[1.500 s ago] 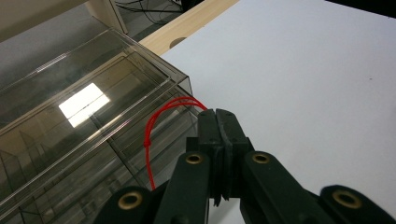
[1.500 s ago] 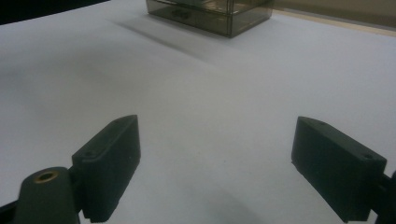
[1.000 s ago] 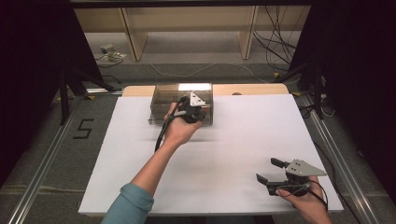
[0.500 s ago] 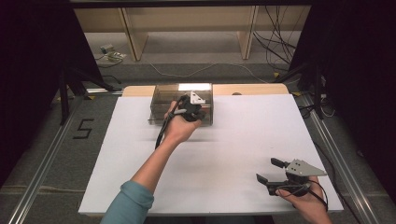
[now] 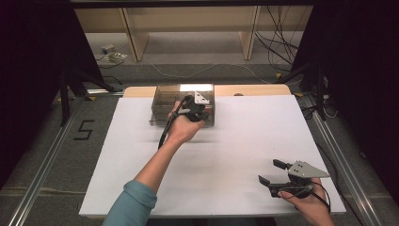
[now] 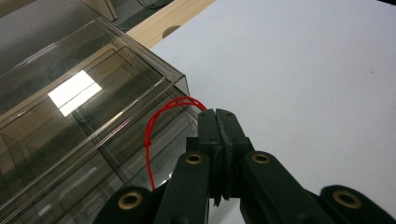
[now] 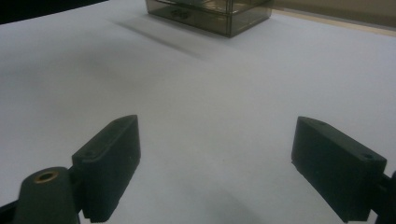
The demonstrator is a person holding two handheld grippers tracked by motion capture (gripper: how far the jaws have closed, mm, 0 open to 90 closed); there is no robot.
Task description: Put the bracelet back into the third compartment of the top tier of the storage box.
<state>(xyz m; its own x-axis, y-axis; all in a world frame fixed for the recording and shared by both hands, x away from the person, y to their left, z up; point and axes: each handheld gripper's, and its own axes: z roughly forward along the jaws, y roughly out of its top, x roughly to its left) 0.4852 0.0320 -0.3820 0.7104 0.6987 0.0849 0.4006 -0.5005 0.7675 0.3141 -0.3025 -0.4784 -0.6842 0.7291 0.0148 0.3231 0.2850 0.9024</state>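
Two hand-held grippers work over a white tabletop [image 5: 235, 141] that rests on a wooden bench. Left gripper [image 6: 217, 114] — jaws pressed together at their tips, pinching a loop of thin red string [image 6: 154, 126]; the loop arcs out from between the jaw tips and runs down along the front of a smoked transparent drawer box [image 6: 79, 140]. In the high view the left gripper [image 5: 196, 106] sits at the front face of the drawer box [image 5: 164, 101], gripped by the left hand [image 5: 183, 127], whose bare forearm and teal sleeve [image 5: 134, 205] reach in from the bottom edge. The box stands at the far edge of the white surface, near its middle, with a bright reflection of a ceiling light on its lid. The string itself is too fine to make out from above.

Right gripper [image 7: 215, 158] — jaws spread wide apart with nothing between them, only bare white tabletop below. In the high view the right gripper [image 5: 275, 172] lies low at the near right corner of the table, held by the right hand [image 5: 306, 205], well apart from the box, its grey three-cornered plate on top. The right gripper view also shows the drawer box [image 7: 210, 11] far off at the top of the picture.

Floor beyond the table: cables and a wooden shelf frame.
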